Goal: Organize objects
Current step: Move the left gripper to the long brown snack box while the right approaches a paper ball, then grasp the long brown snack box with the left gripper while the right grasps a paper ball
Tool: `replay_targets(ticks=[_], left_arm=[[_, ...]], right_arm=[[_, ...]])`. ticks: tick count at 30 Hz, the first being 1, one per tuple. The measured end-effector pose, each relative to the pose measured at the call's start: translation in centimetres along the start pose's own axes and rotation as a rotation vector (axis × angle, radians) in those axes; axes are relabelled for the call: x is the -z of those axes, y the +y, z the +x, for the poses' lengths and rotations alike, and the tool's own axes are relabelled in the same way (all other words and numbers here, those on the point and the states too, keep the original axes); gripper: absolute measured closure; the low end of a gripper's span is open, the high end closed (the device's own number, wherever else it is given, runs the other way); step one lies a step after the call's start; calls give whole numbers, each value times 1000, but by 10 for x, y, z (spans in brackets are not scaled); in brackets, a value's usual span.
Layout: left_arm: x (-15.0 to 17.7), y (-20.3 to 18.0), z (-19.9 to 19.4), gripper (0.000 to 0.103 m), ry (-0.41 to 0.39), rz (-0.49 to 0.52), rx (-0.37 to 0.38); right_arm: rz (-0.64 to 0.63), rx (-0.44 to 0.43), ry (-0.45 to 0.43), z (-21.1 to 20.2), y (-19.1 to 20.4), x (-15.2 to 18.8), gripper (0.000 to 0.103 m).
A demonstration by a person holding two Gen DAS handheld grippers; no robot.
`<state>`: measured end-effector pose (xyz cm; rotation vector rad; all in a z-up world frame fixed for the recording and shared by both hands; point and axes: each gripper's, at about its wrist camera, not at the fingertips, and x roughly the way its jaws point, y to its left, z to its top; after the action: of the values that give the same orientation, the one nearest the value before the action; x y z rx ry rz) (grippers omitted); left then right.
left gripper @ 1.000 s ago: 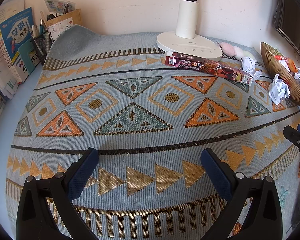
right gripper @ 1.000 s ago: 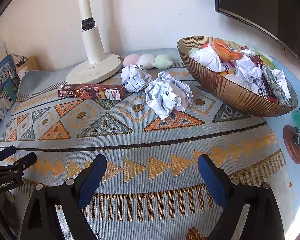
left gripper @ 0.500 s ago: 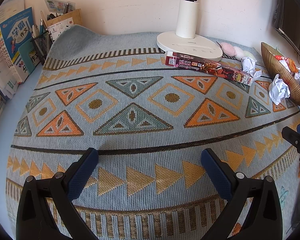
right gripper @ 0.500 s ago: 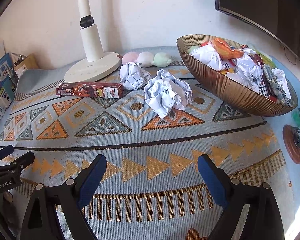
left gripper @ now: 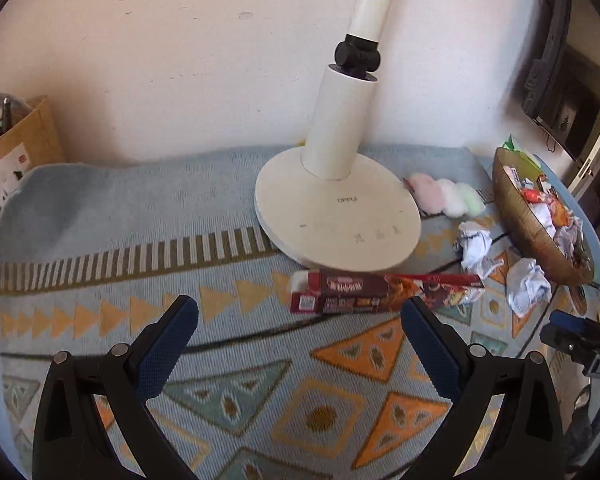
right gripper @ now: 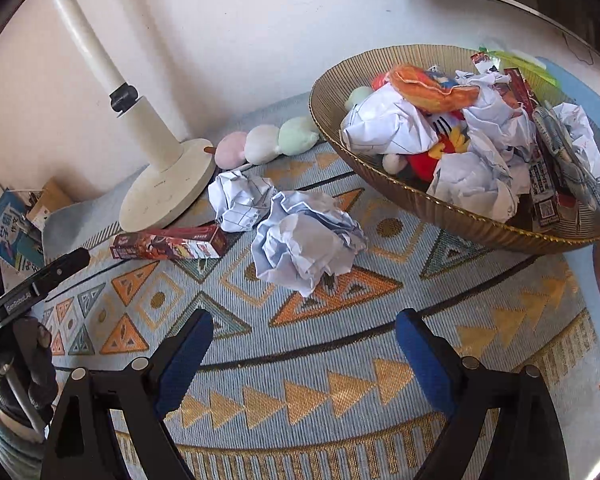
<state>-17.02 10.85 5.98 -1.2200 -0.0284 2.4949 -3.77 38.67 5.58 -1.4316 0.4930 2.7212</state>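
Observation:
A long red snack box [left gripper: 380, 292] lies on the patterned mat [left gripper: 100, 216] against the lamp base [left gripper: 336, 216]. My left gripper [left gripper: 298, 307] hangs open just short of the box, with nothing between its blue pads. In the right wrist view a large crumpled paper ball [right gripper: 308, 240] sits ahead of my open, empty right gripper [right gripper: 304, 320]. A smaller paper ball [right gripper: 240, 196] and the box [right gripper: 168, 244] lie further left. The gold bowl [right gripper: 380, 176] at the right is piled with paper, toys and packets.
A pink, white and green plush [right gripper: 268, 144] lies between the lamp base [right gripper: 164, 188] and the bowl. Books and a pen holder [left gripper: 8, 148] stand at the mat's left end. A gloved hand [right gripper: 28, 360] holds the left gripper at the left edge. A wall closes the back.
My left gripper has swung forward and right, from the mat's middle up to the box and lamp. The right gripper moved a little closer to the large paper ball and rolled.

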Motion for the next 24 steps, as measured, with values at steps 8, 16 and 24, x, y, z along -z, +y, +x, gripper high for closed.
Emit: replay_targets(ticks=[8,16,24], left_arm=[[0,-19,37,2,114,56,295],[76,-89,-26,1,329,502,527],[44,-111,-12,3,149,478,275]], right_arm=[[70,-53,20,23,-11,-16,11],[117,-136,5,-3,-42,-11,11],[117,-141,17,6,-29,-19,11]])
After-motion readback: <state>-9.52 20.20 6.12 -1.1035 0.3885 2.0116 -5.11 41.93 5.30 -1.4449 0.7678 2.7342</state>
